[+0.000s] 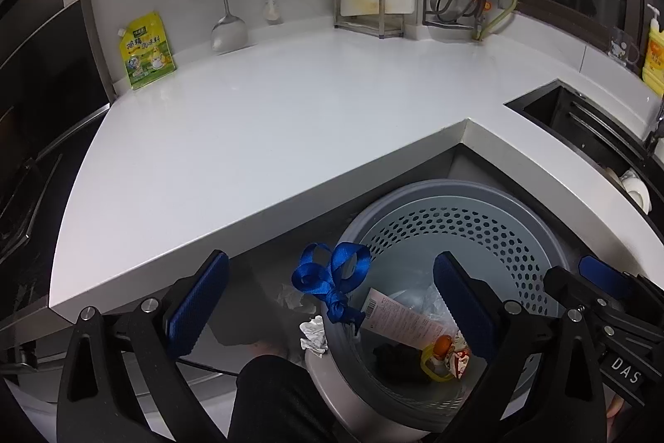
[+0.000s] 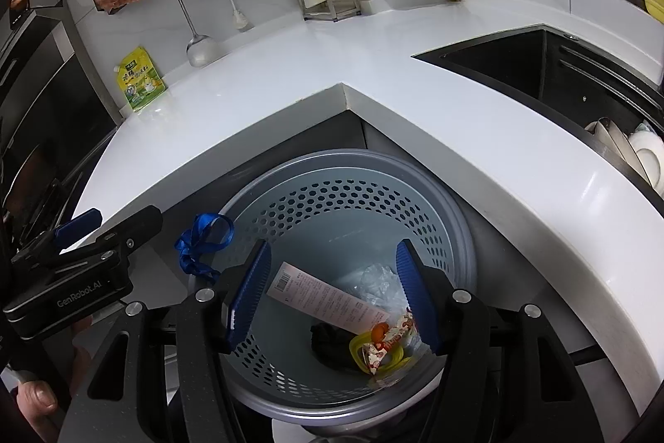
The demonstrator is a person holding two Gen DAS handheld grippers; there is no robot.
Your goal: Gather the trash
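Observation:
A grey perforated trash bin [image 1: 535, 231] [image 2: 419, 206] stands on the floor in the inner corner of the white counter [image 1: 269, 135] [image 2: 456, 111]. Inside lie a pink receipt [image 1: 404, 320] [image 2: 328, 297], clear crumpled plastic [image 2: 375, 283], a dark item [image 2: 328, 339] and a red-white wrapper with a yellow ring [image 1: 446, 353] [image 2: 384, 349]. A blue ribbon [image 1: 332, 272] [image 2: 199, 243] is tied on the bin's rim. My left gripper [image 1: 332, 304] is open and empty, beside the bin's left rim. My right gripper [image 2: 332, 297] is open and empty, directly over the bin.
Crumpled white paper [image 1: 313, 333] lies on the floor left of the bin. A yellow-green pouch [image 1: 147, 50] [image 2: 139, 77] stands at the counter's back left. Utensils hang on the wall. A rack with a board [image 1: 365, 3], a black sink [image 2: 518, 65], dishes [image 2: 639, 152].

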